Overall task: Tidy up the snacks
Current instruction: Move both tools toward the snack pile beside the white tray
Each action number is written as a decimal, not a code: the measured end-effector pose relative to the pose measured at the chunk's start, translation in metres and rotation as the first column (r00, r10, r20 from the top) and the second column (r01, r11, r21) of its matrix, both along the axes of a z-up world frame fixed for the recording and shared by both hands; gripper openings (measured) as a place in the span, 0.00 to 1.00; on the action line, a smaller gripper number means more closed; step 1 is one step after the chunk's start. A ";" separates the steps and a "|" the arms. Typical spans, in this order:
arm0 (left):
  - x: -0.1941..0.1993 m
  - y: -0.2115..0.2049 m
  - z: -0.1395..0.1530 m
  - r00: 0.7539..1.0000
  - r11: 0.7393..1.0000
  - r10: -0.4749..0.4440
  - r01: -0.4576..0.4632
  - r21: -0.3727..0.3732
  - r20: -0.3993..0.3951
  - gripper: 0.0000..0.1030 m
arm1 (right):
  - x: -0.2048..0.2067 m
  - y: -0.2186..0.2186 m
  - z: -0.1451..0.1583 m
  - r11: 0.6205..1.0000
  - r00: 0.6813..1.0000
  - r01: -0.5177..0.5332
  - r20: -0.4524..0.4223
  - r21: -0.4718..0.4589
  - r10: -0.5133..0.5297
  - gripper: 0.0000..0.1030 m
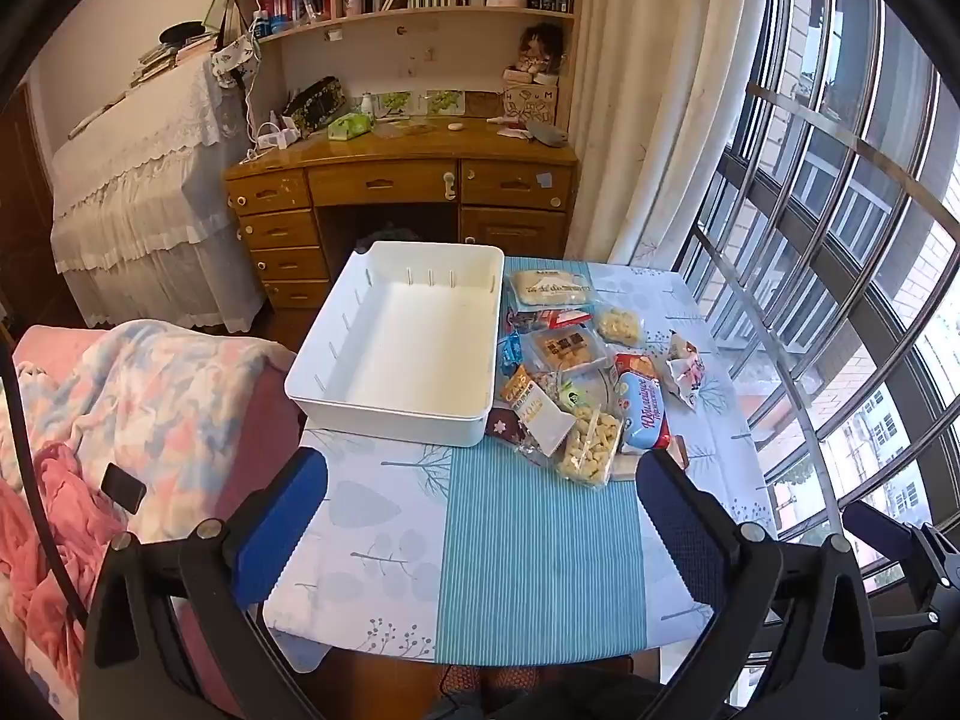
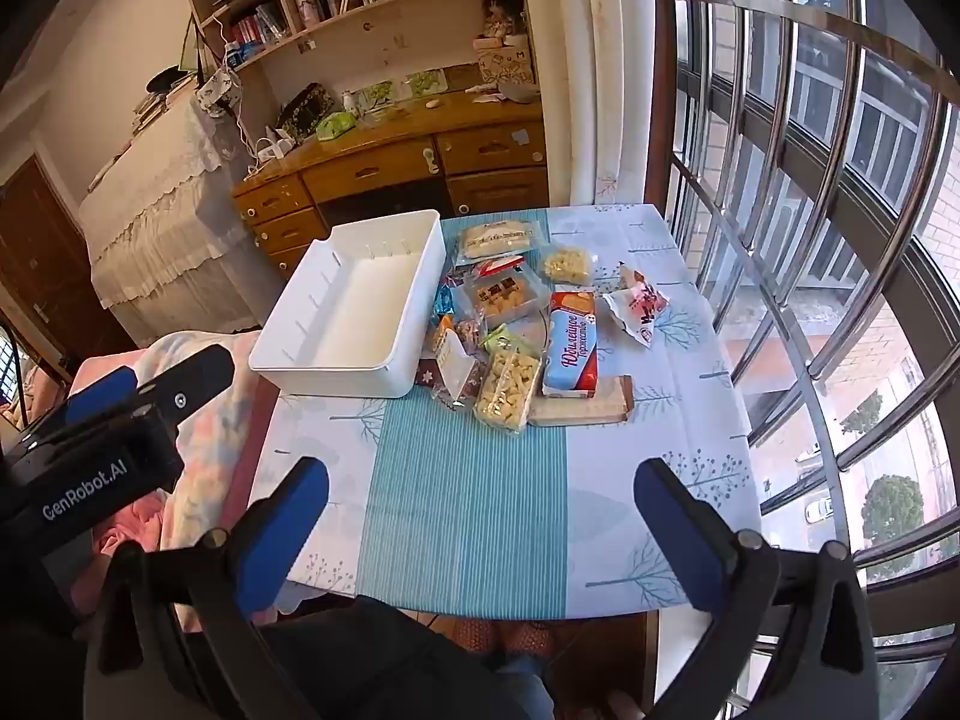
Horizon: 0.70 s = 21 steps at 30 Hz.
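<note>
An empty white bin (image 1: 396,342) (image 2: 348,312) stands on the left of a small table. To its right lies a pile of packaged snacks (image 1: 576,372) (image 2: 510,324): a clear bag of pale puffs (image 1: 591,441) (image 2: 509,387), a blue and red biscuit pack (image 1: 643,411) (image 2: 570,348), a wafer bar (image 2: 582,408), a flat pale pack at the far side (image 1: 552,288) (image 2: 498,240). My left gripper (image 1: 480,510) is open and empty over the near table. My right gripper (image 2: 480,516) is open and empty over the near table edge.
The table wears a blue and white cloth (image 1: 540,540) (image 2: 468,498). A bed with pink bedding (image 1: 120,420) lies left. A wooden desk (image 1: 402,180) stands behind. A barred window (image 1: 840,240) runs along the right. The left gripper's body (image 2: 108,438) shows at the left.
</note>
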<state>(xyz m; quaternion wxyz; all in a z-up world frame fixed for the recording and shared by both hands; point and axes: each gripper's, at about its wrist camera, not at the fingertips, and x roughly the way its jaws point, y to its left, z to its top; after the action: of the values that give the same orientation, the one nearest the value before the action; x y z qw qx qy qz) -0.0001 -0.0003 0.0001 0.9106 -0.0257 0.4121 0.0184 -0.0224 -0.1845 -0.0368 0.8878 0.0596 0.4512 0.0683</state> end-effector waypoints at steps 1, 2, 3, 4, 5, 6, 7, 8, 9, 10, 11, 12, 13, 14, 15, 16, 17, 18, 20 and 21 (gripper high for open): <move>0.000 0.000 0.000 1.000 1.000 0.001 -0.001 -0.001 0.000 0.99 | 0.000 0.000 0.000 1.000 1.000 0.000 0.001 0.000 0.000 0.99; 0.000 0.000 0.000 1.000 1.000 0.002 -0.002 -0.004 0.000 0.99 | -0.001 0.001 0.000 1.000 1.000 -0.001 0.001 0.000 0.001 0.99; 0.000 0.000 0.000 1.000 1.000 0.003 -0.004 -0.005 -0.001 0.99 | -0.001 0.001 0.000 1.000 1.000 0.000 0.001 0.001 0.000 0.99; 0.000 0.000 0.000 1.000 1.000 0.005 -0.005 -0.006 0.000 0.99 | -0.001 0.001 0.000 1.000 1.000 0.000 0.001 0.000 0.000 0.99; 0.001 0.000 0.000 1.000 1.000 0.007 -0.007 -0.006 -0.001 0.99 | -0.002 0.002 0.000 1.000 1.000 -0.001 0.002 0.000 0.001 0.99; 0.001 -0.001 -0.001 1.000 1.000 0.008 -0.008 -0.006 -0.002 0.99 | -0.002 0.002 0.000 1.000 1.000 -0.001 0.002 0.000 0.001 0.99; 0.001 -0.001 -0.001 1.000 1.000 0.008 -0.008 -0.007 -0.003 0.99 | -0.002 0.002 0.000 1.000 1.000 -0.001 0.002 0.000 0.001 0.99; 0.000 -0.001 0.002 1.000 1.000 0.006 -0.006 -0.003 0.000 0.99 | -0.003 0.002 0.000 1.000 1.000 -0.001 0.002 0.000 0.001 0.99; 0.001 -0.001 0.002 1.000 1.000 0.006 -0.006 -0.004 -0.002 0.99 | -0.003 0.003 0.001 1.000 1.000 0.000 0.001 0.000 0.000 0.99; 0.001 -0.002 0.002 1.000 1.000 0.007 -0.007 -0.006 -0.003 0.99 | -0.003 0.003 0.001 1.000 1.000 0.001 0.001 0.000 -0.001 0.99; 0.001 -0.002 0.002 1.000 1.000 0.007 -0.008 -0.007 -0.004 0.99 | -0.004 0.002 0.002 1.000 1.000 0.002 0.001 0.001 -0.002 0.99; 0.000 -0.002 0.001 1.000 1.000 0.009 -0.009 -0.008 -0.003 0.99 | -0.004 0.002 0.002 1.000 1.000 0.001 0.000 0.000 -0.001 0.99; -0.001 0.000 -0.002 1.000 1.000 0.010 -0.010 -0.009 -0.001 0.99 | -0.004 0.002 0.003 1.000 1.000 0.003 0.000 -0.001 -0.003 0.99; -0.002 0.000 -0.002 1.000 1.000 0.009 -0.009 -0.012 -0.001 0.99 | -0.005 0.002 0.003 1.000 1.000 0.005 0.001 -0.003 -0.005 0.99; -0.005 0.002 -0.002 1.000 1.000 0.010 -0.010 -0.018 0.002 0.99 | -0.005 0.002 0.004 1.000 1.000 0.004 0.003 -0.003 -0.004 0.99; -0.008 0.006 -0.002 1.000 1.000 0.011 -0.011 -0.027 0.005 0.99 | -0.005 0.002 0.004 1.000 1.000 0.004 0.003 -0.004 -0.004 0.99; -0.010 0.007 -0.002 1.000 1.000 0.009 -0.009 -0.030 0.007 0.99 | -0.006 0.002 0.005 1.000 1.000 0.005 0.006 -0.007 -0.005 0.99; -0.011 0.008 -0.002 1.000 1.000 0.007 -0.007 -0.029 0.007 0.99 | -0.012 0.009 0.002 1.000 1.000 0.008 0.010 -0.011 -0.008 0.99; -0.014 0.010 -0.003 1.000 1.000 0.004 -0.004 -0.029 0.006 0.99 | -0.013 0.013 -0.002 1.000 1.000 0.007 0.009 -0.014 -0.007 0.99; -0.016 0.011 -0.004 1.000 1.000 0.000 0.000 -0.029 0.003 0.99 | -0.012 0.012 -0.002 1.000 1.000 0.004 0.004 -0.010 -0.004 0.99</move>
<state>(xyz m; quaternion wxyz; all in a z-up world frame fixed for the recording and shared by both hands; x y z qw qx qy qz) -0.0165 0.0109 -0.0040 0.9107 -0.0391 0.4111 0.0125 -0.0340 -0.1727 -0.0388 0.8892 0.0561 0.4495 0.0645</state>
